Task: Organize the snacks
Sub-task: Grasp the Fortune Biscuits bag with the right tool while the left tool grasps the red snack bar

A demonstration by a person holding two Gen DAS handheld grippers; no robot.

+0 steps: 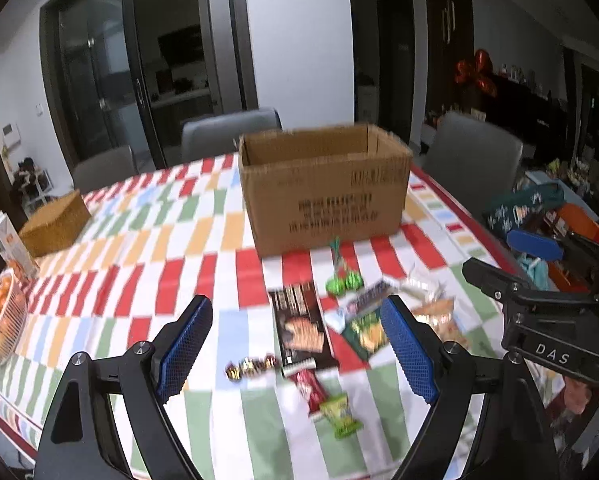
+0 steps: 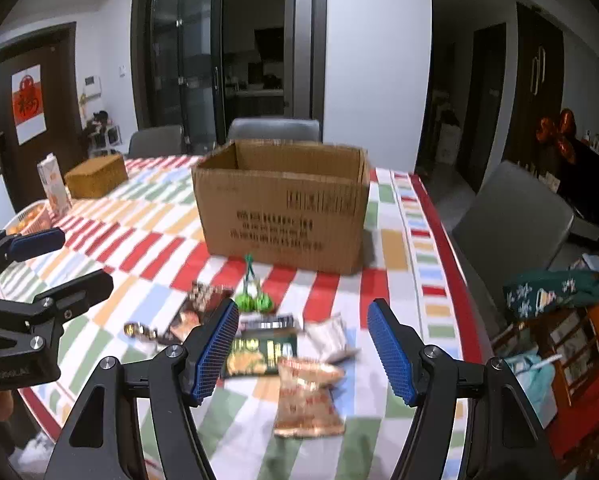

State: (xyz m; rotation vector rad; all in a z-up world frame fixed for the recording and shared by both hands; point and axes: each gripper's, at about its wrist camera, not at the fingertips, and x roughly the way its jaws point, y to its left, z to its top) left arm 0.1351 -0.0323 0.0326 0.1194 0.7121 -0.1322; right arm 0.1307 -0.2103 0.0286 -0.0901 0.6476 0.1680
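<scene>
Letters "DAS" show white on the body of the right tool, seen from the left wrist; the cardboard box carries rows of dark print, too blurred to read. A red sign on the dark door bears a character I cannot make out.

Both tools hang over the near edge of the bench, which wears a checked cloth of red, green, orange and blue. The left tool has its blue pads spread wide, nothing between them. The right tool, in its own view, is spread too, pinching nothing.

The snacks lie loose between the box and the near edge: a dark biscuit pack, a red bar, a green packet, a gold-wrapped sweet, a green twist-wrapped candy, a dark green pack, an orange crisp bag, a pale packet.

The box stands open-topped mid-bench; its inside is hidden. By the left edge sit a white basket of oranges, a carton, a woven box. Grey chairs ring the far side.
</scene>
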